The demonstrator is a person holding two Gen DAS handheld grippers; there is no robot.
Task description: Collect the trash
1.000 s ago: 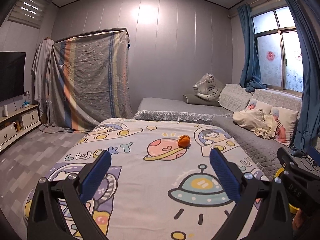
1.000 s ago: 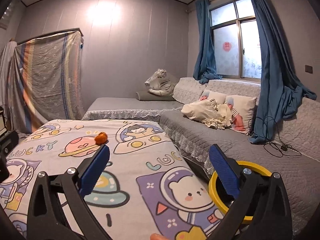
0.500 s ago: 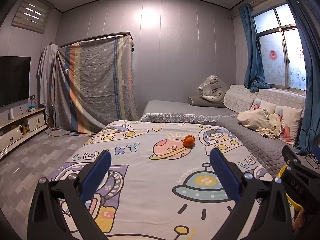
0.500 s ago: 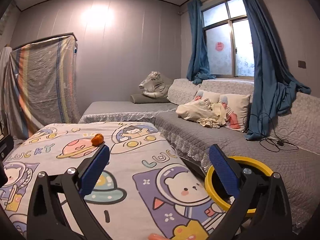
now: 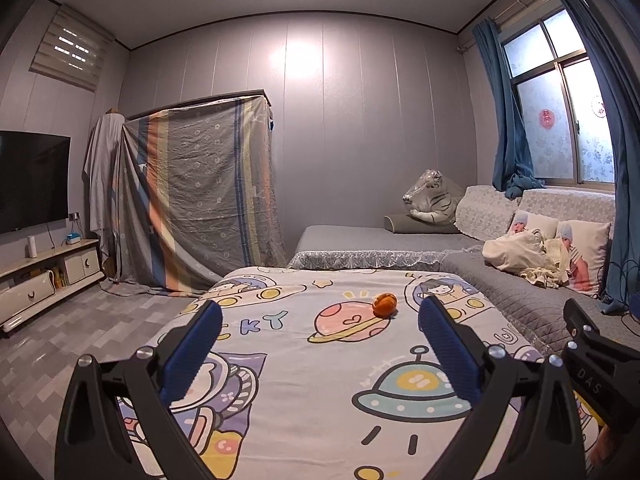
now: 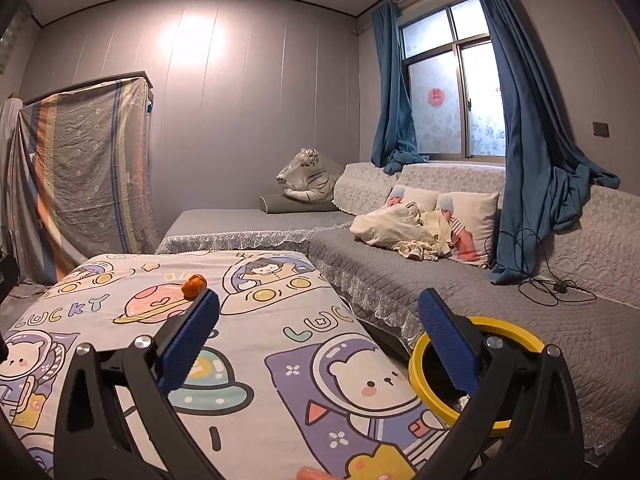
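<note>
Left gripper [image 5: 320,344]: spread wide, nothing between the blue pads [image 5: 192,350], held above the near half of the cartoon-print cloth [image 5: 304,400] covering the tabletop. Right gripper [image 6: 318,336]: likewise spread wide, nothing held, also above the cloth, toward its right edge.

Orange peel [image 5: 385,304]: small, crumpled, lying on the cloth at the upper right rim of the pink planet print [image 5: 350,320], well ahead of both grippers, touched by neither. In the right wrist view, seen just past the tip of the left-hand finger [image 6: 188,344], at [image 6: 194,286].

Yellow-rimmed bin [image 6: 520,416]: round, dark inside, sitting low at the right side of the tabletop beside the grey quilted sofa [image 6: 520,312]; partly hidden behind the right-hand finger. Contents not made out.

Black body of the right gripper visible at the right edge of the left wrist view, lettered "DAS".

Around the room: plush white tiger [image 5: 432,200] on the far sofa section, printed cushions [image 5: 588,248] and a bundle of pale cloth [image 5: 516,250] under the window, blue curtains [image 6: 536,120], black cable [image 6: 548,284] on the sofa seat, striped sheet [image 5: 200,192] draped over furniture, television [image 5: 32,184] above a low cabinet [image 5: 48,272].
</note>
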